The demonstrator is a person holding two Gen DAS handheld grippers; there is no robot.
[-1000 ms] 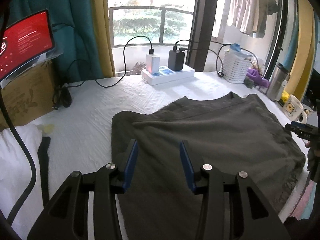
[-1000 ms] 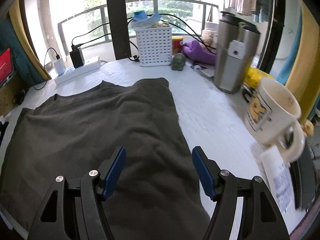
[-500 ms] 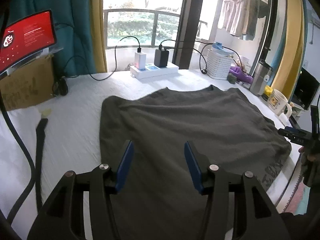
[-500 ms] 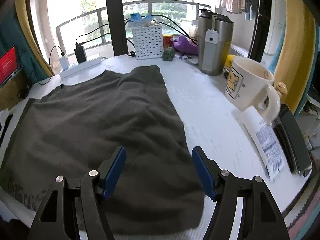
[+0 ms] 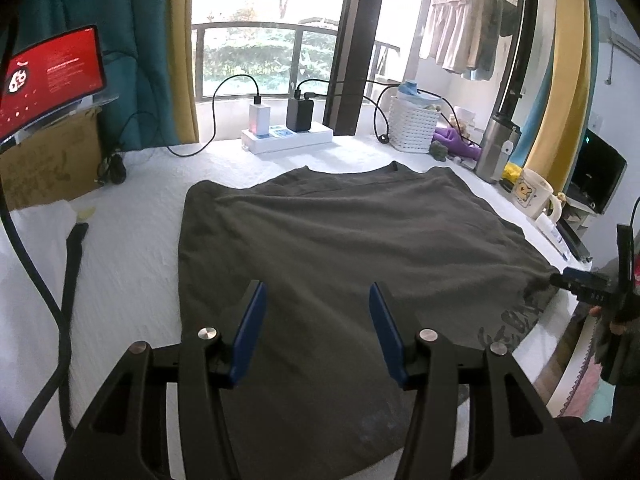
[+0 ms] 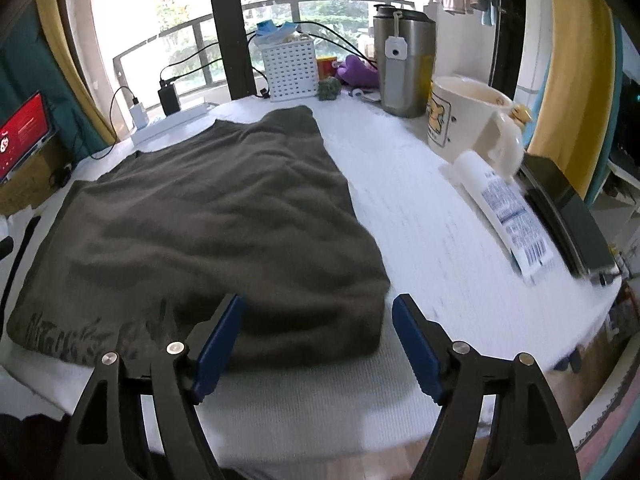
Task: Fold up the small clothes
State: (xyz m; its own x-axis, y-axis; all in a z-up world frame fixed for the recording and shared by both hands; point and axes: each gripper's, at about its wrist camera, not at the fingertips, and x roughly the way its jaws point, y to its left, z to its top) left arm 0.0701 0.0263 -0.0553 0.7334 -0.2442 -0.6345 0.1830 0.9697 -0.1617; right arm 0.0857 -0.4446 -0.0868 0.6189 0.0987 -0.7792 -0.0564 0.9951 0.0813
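Both hand-held grippers, left [image 5: 316,328] and right [image 6: 318,340], gape empty over the soft, light, floppy shirt [image 6: 208,216]; pinch its near corners.

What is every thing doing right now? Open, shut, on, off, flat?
Left gripper: open, empty, above the shirt.
Right gripper: just opening wider, empty.
Dark shirt: lying spread out, partly folded.
Red screen: on.
Steel tumbler: upright, lid on.
Mug: upright.
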